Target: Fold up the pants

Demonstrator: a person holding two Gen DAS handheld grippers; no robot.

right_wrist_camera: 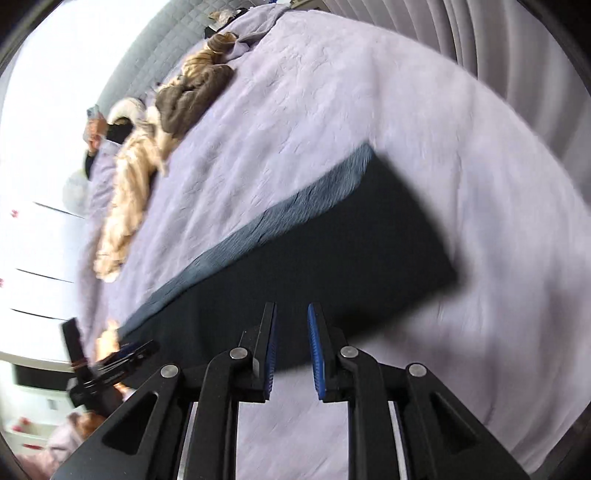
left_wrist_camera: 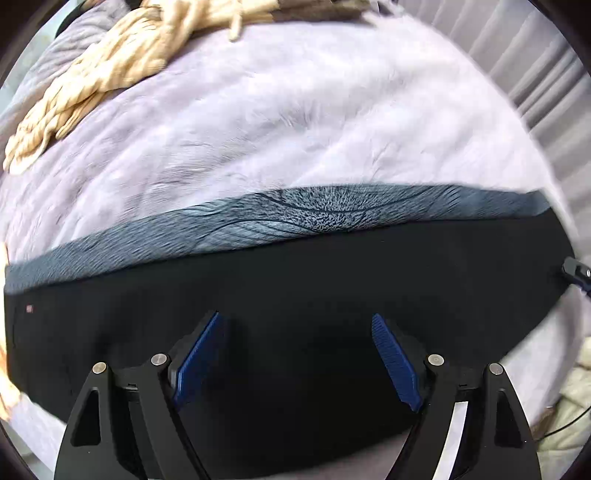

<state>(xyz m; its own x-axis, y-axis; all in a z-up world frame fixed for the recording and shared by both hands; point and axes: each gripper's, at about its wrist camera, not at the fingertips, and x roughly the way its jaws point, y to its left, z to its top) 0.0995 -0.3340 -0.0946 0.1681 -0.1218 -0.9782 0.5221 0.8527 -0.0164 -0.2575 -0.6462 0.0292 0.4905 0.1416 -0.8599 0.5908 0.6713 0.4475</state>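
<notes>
Black pants lie flat as a long folded band on the lilac bed cover. A grey-blue fleecy inner side shows along their far edge. My left gripper hangs open just above the black cloth, nothing between its blue pads. In the right wrist view the pants run diagonally, fleecy strip on the left. My right gripper sits over their near edge, jaws narrowly apart, nothing between them. Its tip shows at the pants' right end in the left wrist view.
A crumpled beige garment lies on the cover beyond the pants, with a brown one farther up the bed. Pleated curtains hang along the bed's far side. The other hand-held tool shows at the left.
</notes>
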